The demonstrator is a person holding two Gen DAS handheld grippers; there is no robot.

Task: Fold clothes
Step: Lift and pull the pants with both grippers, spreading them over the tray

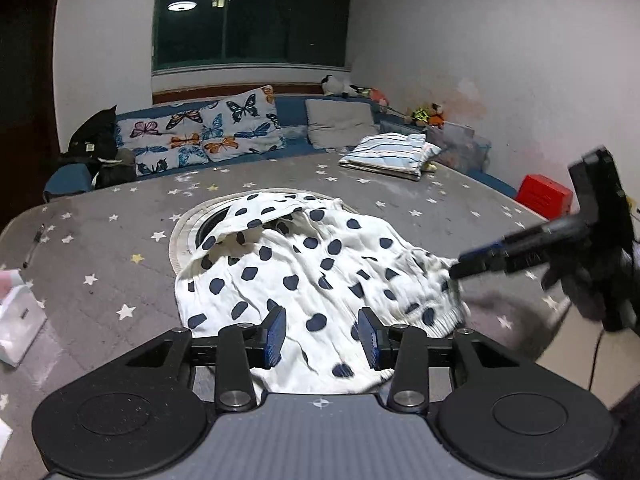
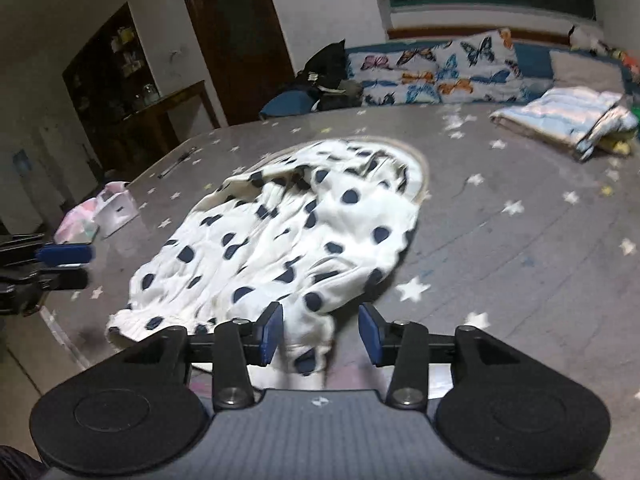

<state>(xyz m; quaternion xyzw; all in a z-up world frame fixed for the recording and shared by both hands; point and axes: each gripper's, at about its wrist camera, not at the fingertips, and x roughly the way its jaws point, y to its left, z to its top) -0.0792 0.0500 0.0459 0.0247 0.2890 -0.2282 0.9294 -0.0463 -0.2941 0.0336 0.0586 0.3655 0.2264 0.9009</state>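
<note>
A white garment with dark blue spots [image 1: 304,268] lies crumpled on the grey star-patterned mat [image 1: 120,248], its long axis running from the near edge away toward the butterfly-print pillow [image 1: 200,132], its far end covering a round woven piece. The left gripper [image 1: 322,338] hovers over the garment's near end, jaws partly apart and clamping nothing. The right gripper [image 2: 320,334] is likewise partly apart, a fold of the garment's near corner loose between its pads.

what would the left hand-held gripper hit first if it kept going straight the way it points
Most likely the spotted garment: the cloth already lies between the open pads of the left hand-held gripper, with the star-patterned mat beneath. Depth is unclear.
</note>
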